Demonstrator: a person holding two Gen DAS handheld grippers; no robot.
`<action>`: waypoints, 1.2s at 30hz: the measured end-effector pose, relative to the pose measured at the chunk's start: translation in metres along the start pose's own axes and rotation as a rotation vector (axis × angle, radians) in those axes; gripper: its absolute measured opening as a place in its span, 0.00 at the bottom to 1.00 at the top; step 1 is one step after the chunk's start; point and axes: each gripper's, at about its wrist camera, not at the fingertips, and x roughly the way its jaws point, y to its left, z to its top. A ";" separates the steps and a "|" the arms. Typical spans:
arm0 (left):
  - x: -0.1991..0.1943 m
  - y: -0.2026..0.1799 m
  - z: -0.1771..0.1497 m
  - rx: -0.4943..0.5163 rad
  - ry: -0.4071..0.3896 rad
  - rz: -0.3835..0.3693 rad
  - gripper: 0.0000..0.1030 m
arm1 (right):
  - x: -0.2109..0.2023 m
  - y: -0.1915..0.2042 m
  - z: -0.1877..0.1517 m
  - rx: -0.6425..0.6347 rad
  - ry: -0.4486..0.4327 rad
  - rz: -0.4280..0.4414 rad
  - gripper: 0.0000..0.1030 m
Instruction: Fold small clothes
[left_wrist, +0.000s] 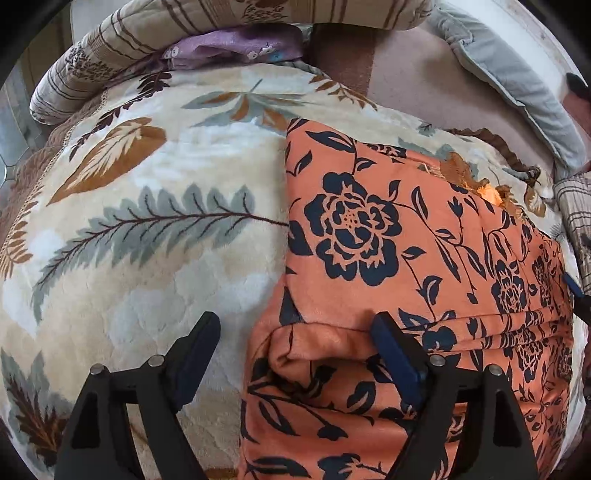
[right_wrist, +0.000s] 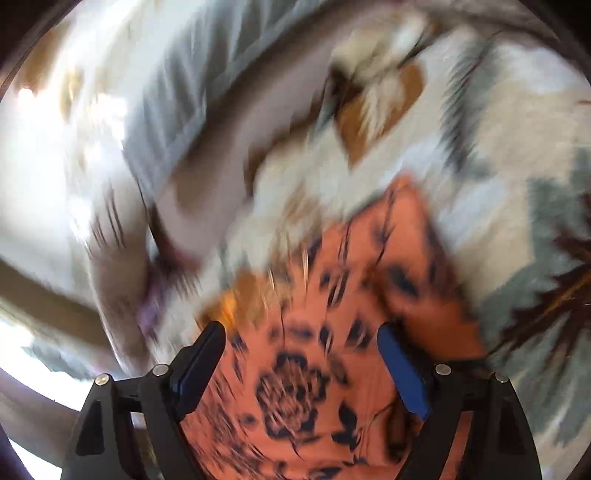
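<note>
Left wrist view: an orange garment (left_wrist: 406, 295) with a dark navy rose-and-leaf print lies on a cream plush blanket (left_wrist: 147, 240) patterned with brown and grey-green leaves. The garment occupies the right and lower-centre of the frame. Its long axis runs from the near bottom edge away toward the upper right; a straight side edge faces left, and a corner points toward the far centre. A horizontal fold line crosses the cloth just beyond the fingertips, with a bunched pocket of fabric below it. A frayed, brighter orange patch (left_wrist: 487, 192) shows at the far right edge.

The left gripper (left_wrist: 295, 325) hangs low over the near left edge of the garment with its jaws spread wide and nothing held. Its left finger sits above bare blanket; its right finger (left_wrist: 395, 354) is over the orange cloth at the fold, contact not determinable.

Beyond the blanket: a striped beige quilt roll (left_wrist: 110, 62), a purple floral cloth (left_wrist: 236, 48) beneath it, and a grey-blue padded edge (left_wrist: 517, 92) at upper right.

Right wrist view: heavily motion-blurred. The right gripper (right_wrist: 299, 332) is over the same orange garment (right_wrist: 314, 350), jaws wide apart, holding nothing visible. Cloth fills the space between the fingers. Finer detail cannot be read.
</note>
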 end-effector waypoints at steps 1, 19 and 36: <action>0.001 0.001 0.000 -0.009 -0.004 0.000 0.84 | 0.001 0.000 -0.002 0.011 0.001 0.024 0.95; -0.147 0.068 -0.146 -0.107 -0.038 -0.149 0.84 | -0.195 -0.001 -0.119 -0.297 0.253 -0.219 0.96; -0.179 0.082 -0.238 -0.233 0.029 -0.177 0.84 | -0.261 -0.033 -0.202 -0.222 0.308 -0.232 0.95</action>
